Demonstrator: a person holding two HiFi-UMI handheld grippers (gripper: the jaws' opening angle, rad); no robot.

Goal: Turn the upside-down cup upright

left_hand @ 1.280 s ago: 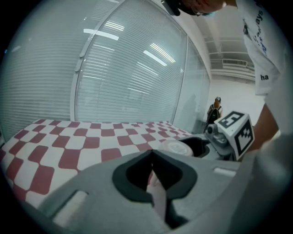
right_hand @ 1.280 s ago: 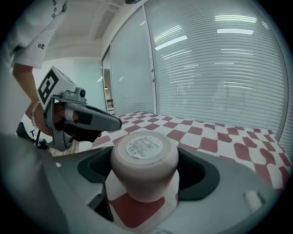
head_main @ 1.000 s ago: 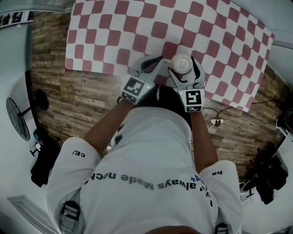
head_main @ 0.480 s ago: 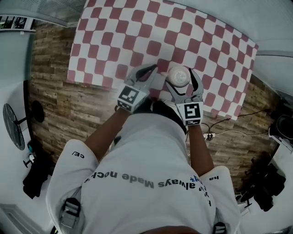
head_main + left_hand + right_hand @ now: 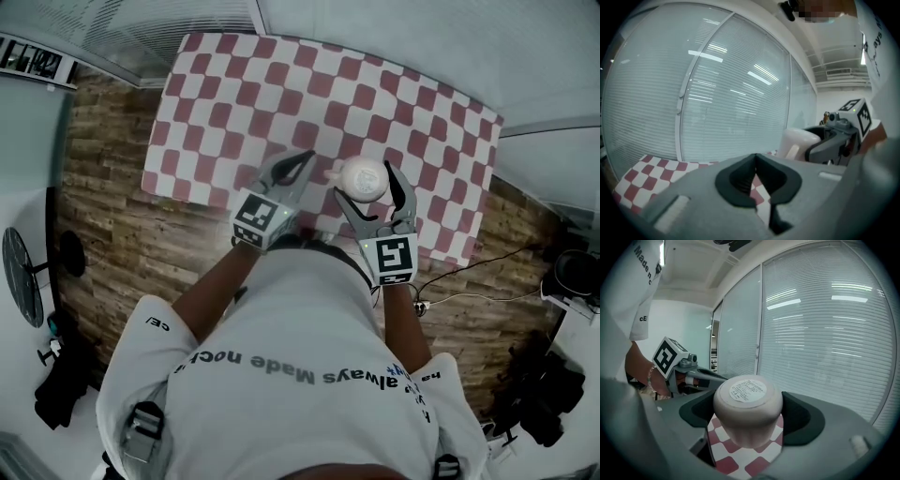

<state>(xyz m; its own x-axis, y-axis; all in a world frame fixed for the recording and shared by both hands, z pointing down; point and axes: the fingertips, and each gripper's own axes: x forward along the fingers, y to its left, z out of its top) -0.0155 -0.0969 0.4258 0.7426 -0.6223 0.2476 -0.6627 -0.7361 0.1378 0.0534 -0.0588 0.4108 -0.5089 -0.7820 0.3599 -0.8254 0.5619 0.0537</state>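
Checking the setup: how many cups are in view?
1. The cup is gripped base-up in the right hand-held gripper, above the checkered table. None seems hidden.

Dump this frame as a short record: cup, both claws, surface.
cup: white, upside down, labelled base facing up
right claw: closed on the cup's sides
left claw: shut, nothing in it, beside the cup
surface: red-and-white checked cloth under both claws
task status: cup not yet turned upright

The person wears a white short-sleeved T-shirt with dark lettering; the left gripper and right gripper are grey, black-padded, each bearing a black-and-white marker cube.
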